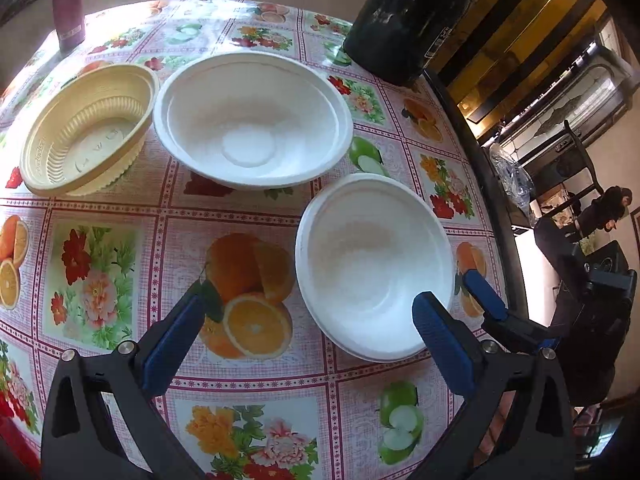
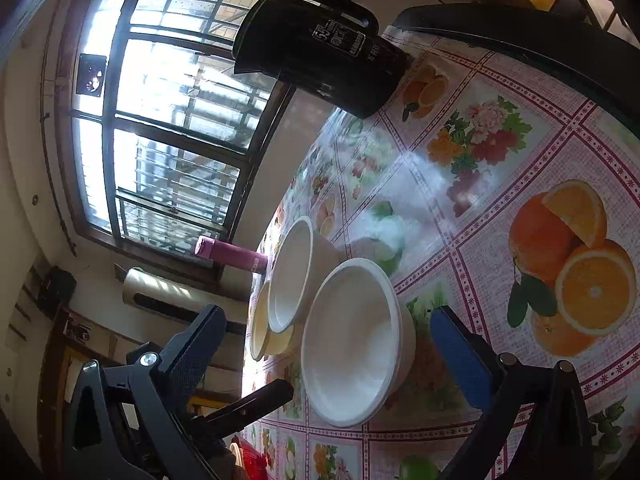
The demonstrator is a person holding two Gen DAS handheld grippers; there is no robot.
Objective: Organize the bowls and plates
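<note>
**A:** anyone able to read the writing? The black kettle [image 2: 320,48] at the far edge of the table has a white label with a big "55" on it; the rest is too small for me. The yellow bowl [image 1: 90,128] has raised lettering on its rim and base, can't read it either.

**B:** same here. The pink bottle [image 1: 68,4] has a band near its bottom, unreadable. Tablecloth [image 1: 100,272] is glossy plastic, pink grid with oranges, apples and flowers. Barred window behind it.

**A:** and the bowls?

**B:** three, all upright and empty: yellow one at the left, large white bowl [image 1: 252,120] just beside it, near white bowl [image 1: 374,268] closest to both tools. Left gripper [image 1: 308,320] is spread wide, holding nothing, one finger over that bowl's near rim. Right gripper [image 2: 324,344] also gapes, empty, jaws either side of the same bowl.
</note>
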